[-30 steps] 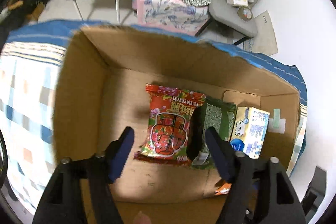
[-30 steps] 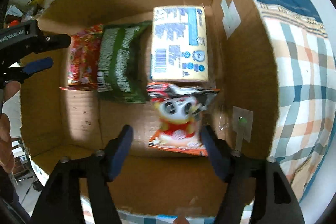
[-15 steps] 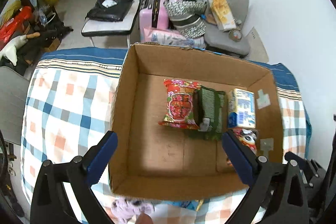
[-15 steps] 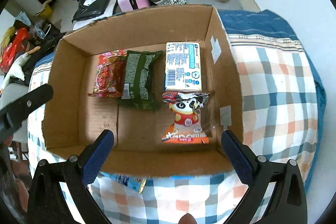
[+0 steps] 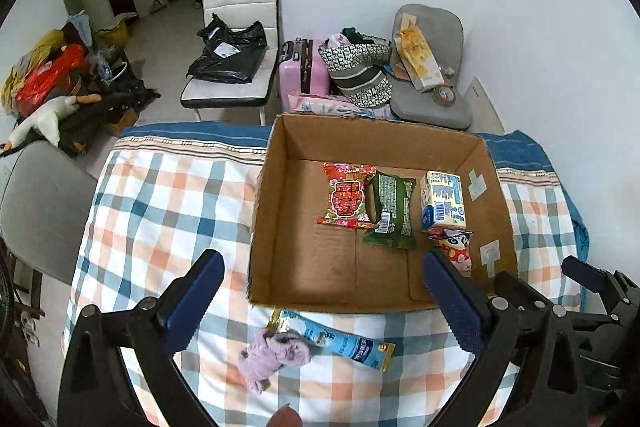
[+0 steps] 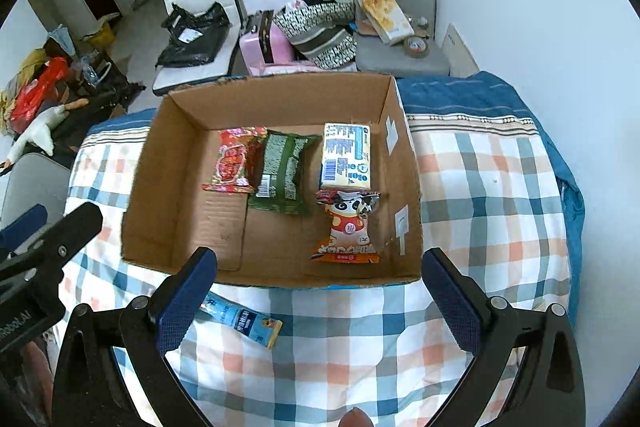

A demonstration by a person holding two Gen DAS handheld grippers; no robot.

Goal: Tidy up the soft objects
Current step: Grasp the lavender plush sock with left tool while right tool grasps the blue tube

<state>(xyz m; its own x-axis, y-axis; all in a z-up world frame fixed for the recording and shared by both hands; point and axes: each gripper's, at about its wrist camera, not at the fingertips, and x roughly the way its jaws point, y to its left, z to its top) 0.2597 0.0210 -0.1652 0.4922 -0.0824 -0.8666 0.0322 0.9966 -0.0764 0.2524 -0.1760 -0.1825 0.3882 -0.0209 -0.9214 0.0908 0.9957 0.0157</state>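
Observation:
A cardboard box (image 5: 276, 163) (image 6: 160, 131) stands on a checked cloth. In it lie a red packet (image 5: 346, 195) (image 6: 234, 165), a green packet (image 5: 390, 209) (image 6: 285, 173), a yellow-blue pack (image 5: 443, 201) (image 6: 347, 155) and a panda snack bag (image 5: 454, 249) (image 6: 348, 227). In front of the box lie a blue stick packet (image 5: 340, 339) (image 6: 240, 319) and a lilac soft scrunchie (image 5: 272, 353). My left gripper (image 5: 320, 291) and right gripper (image 6: 320, 287) are both open and empty, held above the cloth near the box's front wall.
Behind the table stand a white chair (image 5: 236, 39) with a black bag, a pink suitcase (image 5: 300, 71), a patterned bag (image 5: 360, 67) and a grey chair (image 5: 432, 67). A grey chair back (image 5: 40, 203) is at the left. The right gripper shows at the left wrist view's right edge (image 5: 600, 291).
Both grippers have pulled up and back out of the box and opened wider. The panda bag lies in the box. The stick packet and scrunchie have come into view.

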